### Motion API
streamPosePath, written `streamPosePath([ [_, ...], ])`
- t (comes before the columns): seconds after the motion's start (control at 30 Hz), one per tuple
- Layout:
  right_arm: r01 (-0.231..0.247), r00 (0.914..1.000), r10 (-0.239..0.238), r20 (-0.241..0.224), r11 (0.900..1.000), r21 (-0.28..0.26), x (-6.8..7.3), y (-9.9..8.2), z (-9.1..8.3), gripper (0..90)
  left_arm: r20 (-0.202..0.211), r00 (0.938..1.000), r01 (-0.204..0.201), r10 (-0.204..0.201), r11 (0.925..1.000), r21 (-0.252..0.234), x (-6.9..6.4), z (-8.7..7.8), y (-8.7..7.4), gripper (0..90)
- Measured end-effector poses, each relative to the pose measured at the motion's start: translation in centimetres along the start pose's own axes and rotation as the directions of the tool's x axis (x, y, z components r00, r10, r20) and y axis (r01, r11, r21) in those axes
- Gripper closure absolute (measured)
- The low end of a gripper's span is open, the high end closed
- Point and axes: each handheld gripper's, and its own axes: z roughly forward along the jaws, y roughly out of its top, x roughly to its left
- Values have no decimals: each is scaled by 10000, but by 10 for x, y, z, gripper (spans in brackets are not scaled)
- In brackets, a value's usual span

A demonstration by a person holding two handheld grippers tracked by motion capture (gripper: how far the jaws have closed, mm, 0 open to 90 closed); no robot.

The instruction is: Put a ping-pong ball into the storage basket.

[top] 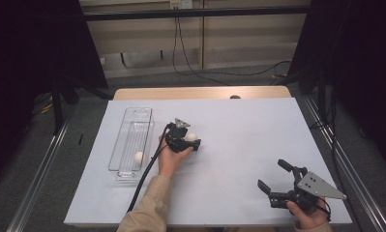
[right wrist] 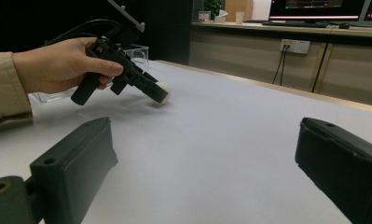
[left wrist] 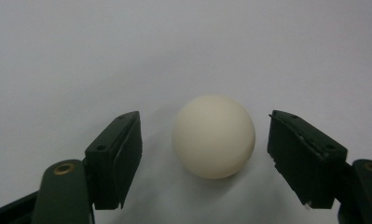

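A cream ball (top: 191,137) (left wrist: 214,136) rests on the white table sheet (top: 239,125). My left gripper (top: 194,141) (left wrist: 204,134) points down at it, one jaw on each side. A strip of table shows between each pad and the ball, so the jaws are open around it without touching. In the right gripper view the left gripper (right wrist: 158,93) tilts down over the ball (right wrist: 164,87). My right gripper (top: 272,174) (right wrist: 204,140) is open near the front right of the sheet, with nothing between its jaws.
A clear plastic tray (top: 114,150) (right wrist: 137,51) lies left of the left hand, with a second cream ball (top: 139,157) at its near end. The wooden table edge (top: 200,92) runs along the back. Cables trail on the floor beyond.
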Motion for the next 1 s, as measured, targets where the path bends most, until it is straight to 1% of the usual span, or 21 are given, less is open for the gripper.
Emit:
streamPosePath([
  [0.2, 26, 10000, -26, -15, 10000, 14, 0, 0, 0, 37, 100, 9999, -21, 21, 10000, 39, 1, 0, 0, 304],
  [0.3, 17, 10000, -17, -6, 10000, 17, 0, 0, 0, 37, 103, 9999, -112, 111, 9999, 111, 1, 0, 0, 326],
  [0.33, 13, 10000, -13, -2, 10000, 17, 0, 0, 0, 37, 74, 9998, -209, 208, 9997, 144, 1, 1, 0, 331],
  [0.47, 18, 10000, -18, -11, 10000, 18, 0, 0, 0, 37, 124, 9997, -210, 208, 9996, 171, 1, 1, 0, 357],
  [0.7, 12, 10000, -12, 0, 10000, 22, 0, 0, 0, 37, 83, 9997, -231, 229, 9996, 160, 0, 2, 0, 402],
  [0.9, 16, 10000, -16, 0, 10000, 40, 0, 0, 0, 37, 67, 9995, -323, 322, 9993, 173, -1, 3, -1, 436],
  [0.93, 17, 10000, -17, -1, 10000, 42, 0, 0, 0, 37, 83, 9991, -428, 426, 9989, 213, -1, 3, 0, 444],
  [1.0, 25, 10000, -25, -5, 10000, 45, 0, 0, 0, 37, 62, 9990, -455, 454, 9988, 189, -1, 3, -1, 457],
])
